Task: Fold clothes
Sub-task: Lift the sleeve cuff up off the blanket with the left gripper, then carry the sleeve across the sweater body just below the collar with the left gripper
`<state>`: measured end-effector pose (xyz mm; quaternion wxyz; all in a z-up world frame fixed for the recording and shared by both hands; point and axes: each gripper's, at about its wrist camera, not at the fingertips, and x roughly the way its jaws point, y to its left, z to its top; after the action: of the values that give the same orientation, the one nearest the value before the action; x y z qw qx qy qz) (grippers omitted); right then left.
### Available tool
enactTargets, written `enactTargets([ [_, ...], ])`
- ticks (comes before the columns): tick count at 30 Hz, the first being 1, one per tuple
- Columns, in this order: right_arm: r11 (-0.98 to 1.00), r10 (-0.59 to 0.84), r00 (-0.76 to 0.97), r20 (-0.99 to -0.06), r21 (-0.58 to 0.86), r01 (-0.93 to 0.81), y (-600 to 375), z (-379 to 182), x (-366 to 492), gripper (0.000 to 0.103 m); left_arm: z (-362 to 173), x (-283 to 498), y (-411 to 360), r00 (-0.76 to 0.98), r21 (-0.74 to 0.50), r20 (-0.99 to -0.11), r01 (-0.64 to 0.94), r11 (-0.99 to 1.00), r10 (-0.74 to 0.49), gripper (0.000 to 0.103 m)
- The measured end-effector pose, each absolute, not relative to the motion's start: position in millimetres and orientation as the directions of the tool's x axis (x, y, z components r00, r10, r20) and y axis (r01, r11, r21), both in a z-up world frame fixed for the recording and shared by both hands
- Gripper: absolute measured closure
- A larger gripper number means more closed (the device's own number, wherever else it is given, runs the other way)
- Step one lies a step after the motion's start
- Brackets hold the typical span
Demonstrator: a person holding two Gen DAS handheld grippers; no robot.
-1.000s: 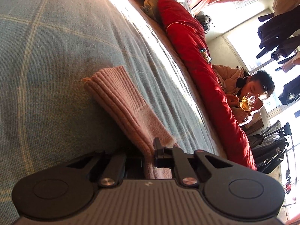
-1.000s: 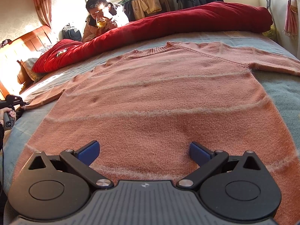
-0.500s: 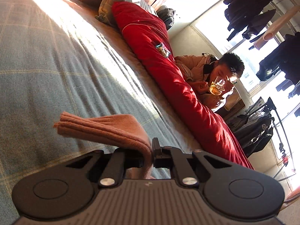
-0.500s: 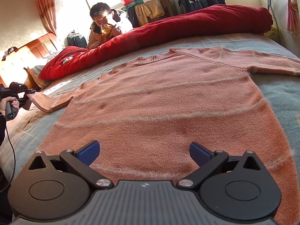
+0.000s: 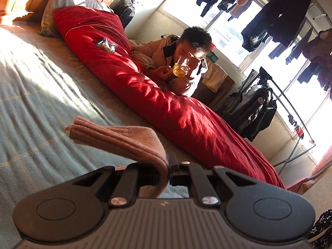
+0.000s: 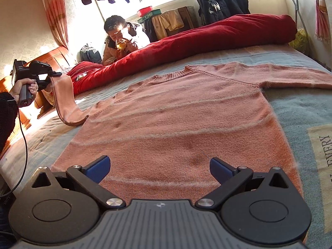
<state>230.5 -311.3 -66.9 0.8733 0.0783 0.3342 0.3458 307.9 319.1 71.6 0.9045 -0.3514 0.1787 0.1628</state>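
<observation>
Sleeve lifted; slip and drag are the risks.

Right gripper point(image 6: 159, 169), jaws spread, hovers over the hem of the sweater point(image 6: 176, 128) lying flat on the bed point(image 6: 300, 108). Far left, the left gripper point(image 5: 168, 171) pinches the sleeve point(image 6: 63, 101) aloft; the shallow bite may slip, or the pull may skew the unpinned body.

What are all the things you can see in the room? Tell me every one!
sweater: one, pink, flat on the bed, one sleeve lifted
bed: one, blue-grey checked cover
quilt: one, red, rolled along the far edge
person: one, behind the quilt, drinking from a glass
hanging clothes: several, dark, by the window
left hand-held gripper: black, shut on sleeve
right hand-held gripper: blue pads, open over the hem
</observation>
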Motion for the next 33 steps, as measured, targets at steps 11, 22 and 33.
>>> enactTargets([
  [11,0.719,0.694,0.513,-0.505,0.447,-0.532,-333,-81,234,0.0,107,378,217,0.894,-0.497,-0.444,-0.305,0.813,0.064,0.096],
  [22,0.678,0.735,0.504,-0.454,0.503,-0.536,-345,-109,243,0.0,116,435,125,0.885,-0.435,-0.464,-0.198,0.879,-0.03,0.096],
  [33,0.68,0.733,0.526,-0.432,0.465,-0.567,-344,-111,237,0.0,97,464,55,0.844,-0.362,-0.528,-0.119,0.924,-0.098,0.096],
])
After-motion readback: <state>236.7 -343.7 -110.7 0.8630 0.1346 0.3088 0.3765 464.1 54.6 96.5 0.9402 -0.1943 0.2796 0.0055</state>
